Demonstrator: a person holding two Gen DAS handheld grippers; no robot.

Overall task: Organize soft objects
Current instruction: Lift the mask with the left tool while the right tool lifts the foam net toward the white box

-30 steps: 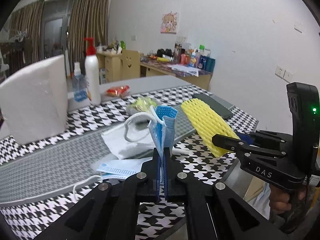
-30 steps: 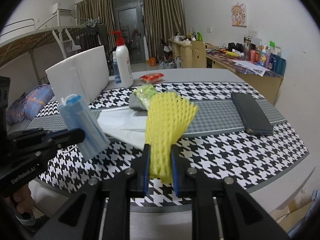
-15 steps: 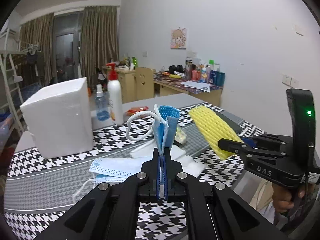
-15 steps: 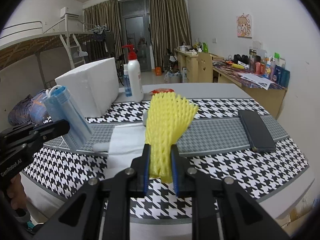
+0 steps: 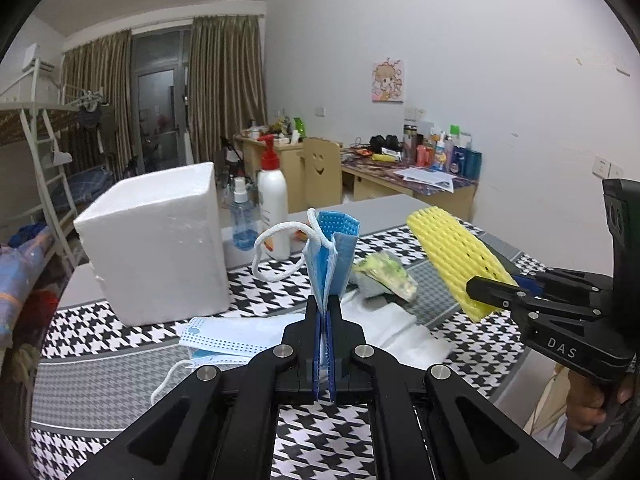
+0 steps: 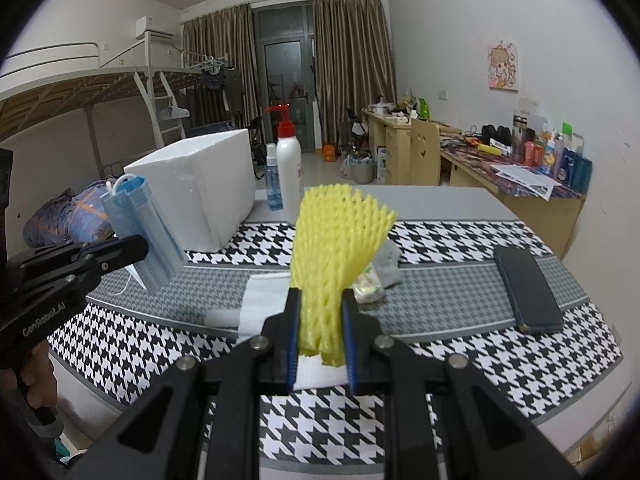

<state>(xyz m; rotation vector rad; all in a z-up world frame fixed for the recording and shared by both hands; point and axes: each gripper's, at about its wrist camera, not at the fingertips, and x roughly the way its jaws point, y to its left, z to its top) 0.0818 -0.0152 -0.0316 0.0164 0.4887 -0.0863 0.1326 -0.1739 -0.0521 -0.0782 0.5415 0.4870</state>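
the left gripper (image 5: pixel 325 312) was clamped on a folded blue mask (image 5: pixel 332 256), its long axis standing upright out of the jaws at frame centre. the right gripper (image 6: pixel 320 320) pinched a yellow foam net (image 6: pixel 336 248), also pointing up. the white foam box (image 5: pixel 156 240), the likely drop place, sat in the left middle of the left wrist view, so the left hand looked nearer. counted: two masks, one held and one flat (image 5: pixel 236 336) on the table (image 5: pixel 120 380); one net; one box; two bottles; one phone (image 6: pixel 528 288).
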